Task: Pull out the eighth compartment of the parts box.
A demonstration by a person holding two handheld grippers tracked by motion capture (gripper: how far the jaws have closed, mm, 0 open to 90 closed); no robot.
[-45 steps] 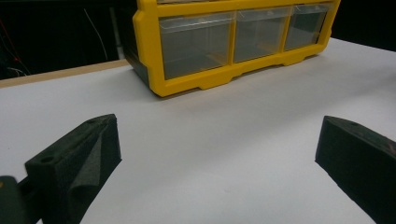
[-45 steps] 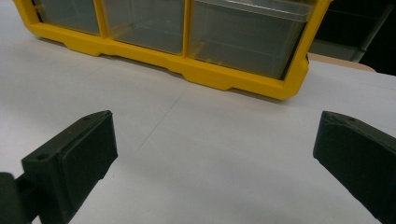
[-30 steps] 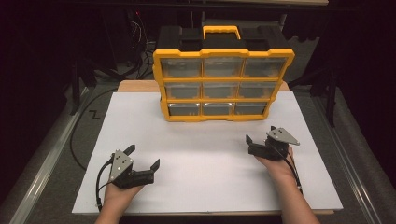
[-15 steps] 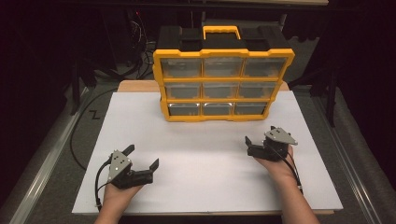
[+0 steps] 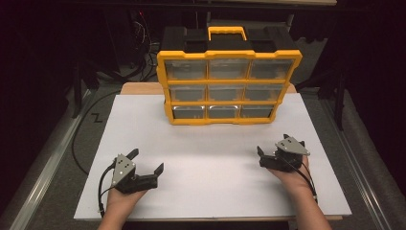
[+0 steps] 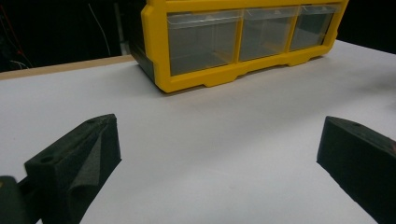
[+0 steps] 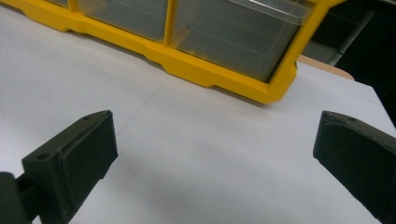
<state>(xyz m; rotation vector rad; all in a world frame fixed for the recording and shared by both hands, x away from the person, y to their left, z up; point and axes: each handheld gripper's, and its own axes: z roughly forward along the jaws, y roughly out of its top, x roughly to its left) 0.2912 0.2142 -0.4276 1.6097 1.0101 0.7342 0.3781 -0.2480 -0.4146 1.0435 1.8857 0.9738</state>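
A yellow plastic organiser case with clear drawers and a black back [image 5: 229,85] stands upright at the far edge of the white worktop [image 5: 210,158]. Nearer than the case and off to its left lies the left gripper [image 5: 146,163], jaws spread; nearer and to its right, the right gripper [image 5: 272,146], both well apart from it.

Yellow organizer [image 5: 229,88] stands upright at the table's far edge, 9 clear drawers shut, handle up.
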